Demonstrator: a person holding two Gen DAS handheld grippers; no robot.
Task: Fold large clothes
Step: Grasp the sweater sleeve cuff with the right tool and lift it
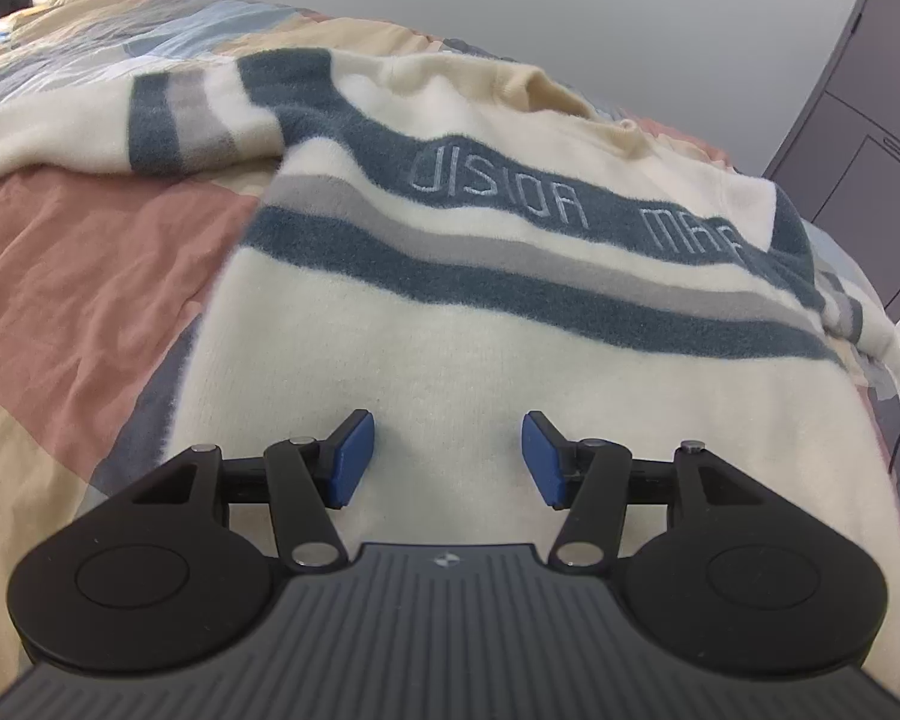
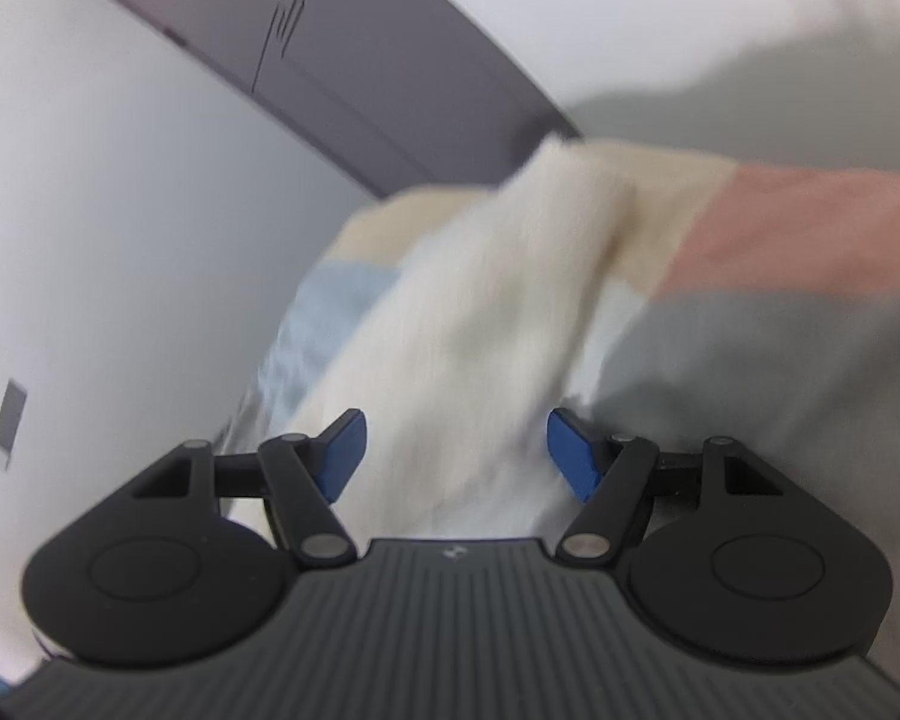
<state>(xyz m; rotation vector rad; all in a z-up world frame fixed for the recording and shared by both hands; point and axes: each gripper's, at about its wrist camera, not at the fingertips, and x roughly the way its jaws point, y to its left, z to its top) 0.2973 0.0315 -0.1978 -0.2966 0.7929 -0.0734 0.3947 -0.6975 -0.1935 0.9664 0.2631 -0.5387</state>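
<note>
I have the sweater spread flat on the quilt, ready for folding. My left gripper hovers over its hem, fingers wide and empty. My right gripper, equally wide, straddles blurred cream cloth running toward 12 o'clock.

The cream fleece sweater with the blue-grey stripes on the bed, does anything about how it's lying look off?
Yes. On the cream fleece sweater, the collar is bunched up, and one sleeve sprawls sideways across the patchwork quilt.
</note>
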